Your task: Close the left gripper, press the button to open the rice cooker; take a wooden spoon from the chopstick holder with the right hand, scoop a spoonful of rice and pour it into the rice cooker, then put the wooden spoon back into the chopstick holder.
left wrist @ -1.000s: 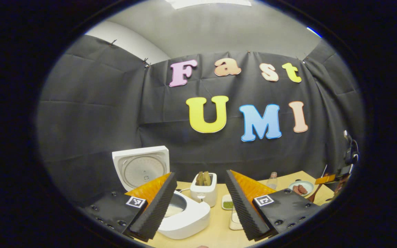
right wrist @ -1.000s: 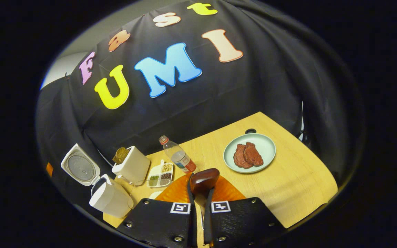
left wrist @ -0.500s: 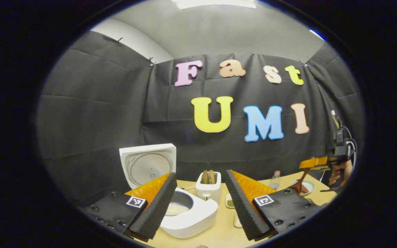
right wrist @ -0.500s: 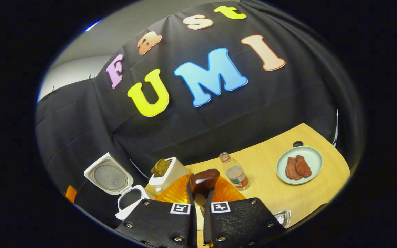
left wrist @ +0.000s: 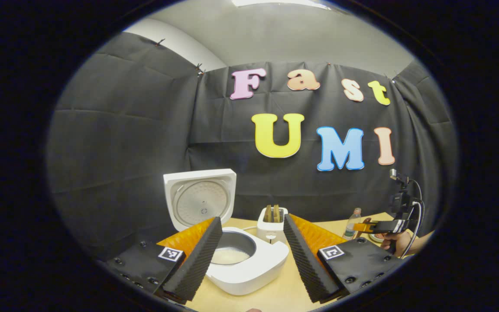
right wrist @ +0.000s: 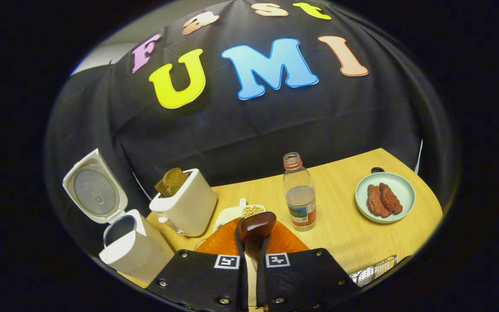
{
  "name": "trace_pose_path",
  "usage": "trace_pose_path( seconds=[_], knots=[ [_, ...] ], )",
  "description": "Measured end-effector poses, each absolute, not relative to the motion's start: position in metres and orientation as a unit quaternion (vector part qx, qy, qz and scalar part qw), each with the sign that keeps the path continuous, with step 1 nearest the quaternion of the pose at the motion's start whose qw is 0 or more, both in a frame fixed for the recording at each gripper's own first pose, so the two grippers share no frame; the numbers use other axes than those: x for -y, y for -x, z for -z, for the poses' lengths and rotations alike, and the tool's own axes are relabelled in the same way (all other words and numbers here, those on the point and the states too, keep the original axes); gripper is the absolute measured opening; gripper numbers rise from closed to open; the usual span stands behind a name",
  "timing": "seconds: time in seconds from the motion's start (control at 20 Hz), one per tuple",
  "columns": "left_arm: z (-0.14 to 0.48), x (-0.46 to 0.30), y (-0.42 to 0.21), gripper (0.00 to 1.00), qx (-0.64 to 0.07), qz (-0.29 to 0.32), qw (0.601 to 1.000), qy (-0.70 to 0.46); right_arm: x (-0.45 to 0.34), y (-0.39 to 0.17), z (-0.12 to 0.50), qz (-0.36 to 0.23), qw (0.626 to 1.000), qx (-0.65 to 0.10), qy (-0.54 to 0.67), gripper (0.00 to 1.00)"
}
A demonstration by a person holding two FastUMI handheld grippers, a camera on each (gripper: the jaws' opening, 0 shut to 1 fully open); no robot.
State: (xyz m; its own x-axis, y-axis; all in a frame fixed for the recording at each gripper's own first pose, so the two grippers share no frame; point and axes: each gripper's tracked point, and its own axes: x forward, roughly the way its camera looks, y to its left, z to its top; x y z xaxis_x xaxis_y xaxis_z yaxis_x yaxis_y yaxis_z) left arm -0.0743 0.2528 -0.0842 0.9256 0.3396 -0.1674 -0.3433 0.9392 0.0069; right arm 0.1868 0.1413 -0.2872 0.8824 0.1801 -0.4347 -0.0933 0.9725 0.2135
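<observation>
**Spoon hand swings back over the desk**

The right gripper (right wrist: 249, 255), clamped on the wooden spoon (right wrist: 256, 227), has levelled out and now faces the bottle (right wrist: 300, 197) and toaster (right wrist: 184, 201); seen from the left gripper view it has dropped lower near the desk's right edge; the rice cooker (left wrist: 241, 260) looms nearer the left gripper (left wrist: 251, 255).
</observation>
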Motion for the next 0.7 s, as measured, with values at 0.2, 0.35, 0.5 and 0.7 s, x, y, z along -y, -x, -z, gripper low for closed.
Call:
trace_pose_path(
  seconds=[0.2,0.35,0.5,0.7],
  knots=[
    [0.104,-0.269,0.080,0.96,-0.104,-0.176,0.978,0.030,-0.162,-0.190,0.308,-0.068,0.968,-0.233,-0.059,0.08],
    [0.112,-0.277,0.085,0.98,-0.113,-0.180,0.976,0.045,-0.191,-0.177,0.316,-0.089,0.960,-0.249,-0.093,0.08],
    [0.112,-0.282,0.087,0.96,-0.111,-0.179,0.977,0.042,-0.201,-0.170,0.314,-0.099,0.951,-0.259,-0.136,0.08],
    [0.104,-0.287,0.086,0.96,-0.108,-0.175,0.978,0.033,-0.183,-0.169,0.308,-0.076,0.911,-0.277,-0.296,0.08]
  ],
)
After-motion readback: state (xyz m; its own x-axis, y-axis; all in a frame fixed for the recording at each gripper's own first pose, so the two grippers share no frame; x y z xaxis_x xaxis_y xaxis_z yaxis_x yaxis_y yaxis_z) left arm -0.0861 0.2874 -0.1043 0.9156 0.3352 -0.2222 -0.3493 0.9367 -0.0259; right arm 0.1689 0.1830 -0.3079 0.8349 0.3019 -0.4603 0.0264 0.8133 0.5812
